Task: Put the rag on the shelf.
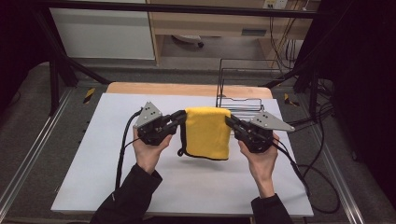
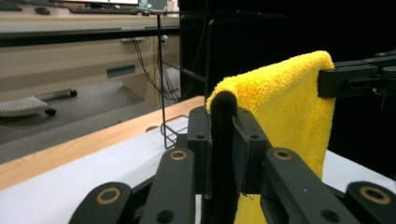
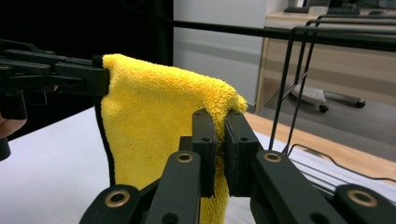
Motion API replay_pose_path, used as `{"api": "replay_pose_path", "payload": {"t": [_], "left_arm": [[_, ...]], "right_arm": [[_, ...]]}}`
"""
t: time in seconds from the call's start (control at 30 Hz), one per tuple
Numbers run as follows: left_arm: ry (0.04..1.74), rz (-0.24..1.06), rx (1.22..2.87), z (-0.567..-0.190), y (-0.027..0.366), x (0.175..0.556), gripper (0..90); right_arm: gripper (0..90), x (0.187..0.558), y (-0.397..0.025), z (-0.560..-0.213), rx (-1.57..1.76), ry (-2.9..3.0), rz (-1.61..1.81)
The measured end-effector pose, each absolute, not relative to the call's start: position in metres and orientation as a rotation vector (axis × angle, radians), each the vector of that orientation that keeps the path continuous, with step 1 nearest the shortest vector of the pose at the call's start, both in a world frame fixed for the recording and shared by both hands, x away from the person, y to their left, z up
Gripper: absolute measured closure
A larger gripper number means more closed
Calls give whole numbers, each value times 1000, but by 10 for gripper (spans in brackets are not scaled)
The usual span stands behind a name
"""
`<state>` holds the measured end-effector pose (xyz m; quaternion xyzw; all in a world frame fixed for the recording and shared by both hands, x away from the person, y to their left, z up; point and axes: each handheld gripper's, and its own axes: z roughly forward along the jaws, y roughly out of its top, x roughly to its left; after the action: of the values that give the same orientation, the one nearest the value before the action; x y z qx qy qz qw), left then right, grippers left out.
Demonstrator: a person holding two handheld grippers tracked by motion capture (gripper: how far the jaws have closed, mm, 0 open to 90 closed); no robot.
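White worktop (image 1: 187, 196), wire rack (image 1: 243, 84) behind. Yellow towel (image 1: 208, 133) hung lifted, folded, left gripper (image 1: 180, 116) and right gripper (image 1: 231, 122) jaws pinching its top corners. Placement seemingly undone.

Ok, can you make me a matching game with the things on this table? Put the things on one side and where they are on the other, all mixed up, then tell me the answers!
Things:
1. yellow towel
2. left gripper
3. right gripper
4. black wire rack

Where or how:
A. stands at the far edge of the table, behind the towel
B. hangs folded between the two grippers, above the table
C. shut on the towel's right top corner
D. shut on the towel's left top corner

Pairs: 1-B, 2-D, 3-C, 4-A
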<state>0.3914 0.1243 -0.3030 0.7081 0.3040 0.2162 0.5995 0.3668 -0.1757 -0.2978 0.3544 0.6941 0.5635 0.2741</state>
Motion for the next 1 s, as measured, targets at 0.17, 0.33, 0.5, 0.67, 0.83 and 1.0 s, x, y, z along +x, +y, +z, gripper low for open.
{"api": "replay_pose_path", "payload": {"t": [0.17,0.33,0.5,0.67,0.83,1.0], "left_arm": [[694,506,1621,-296,119,394,786],[685,509,1600,-291,114,396,786],[673,517,1583,-285,108,399,786],[662,526,1571,-276,103,402,786],[645,537,1550,-268,98,405,786],[630,545,1521,-260,93,407,786]], "right_arm": [[842,367,-179,-291,945,1828,1522],[842,368,-183,-284,942,1789,1525],[842,369,-187,-279,936,1753,1528],[843,370,-191,-273,930,1718,1527],[843,371,-194,-265,917,1683,1524],[843,371,-197,-257,911,1646,1536]]}}
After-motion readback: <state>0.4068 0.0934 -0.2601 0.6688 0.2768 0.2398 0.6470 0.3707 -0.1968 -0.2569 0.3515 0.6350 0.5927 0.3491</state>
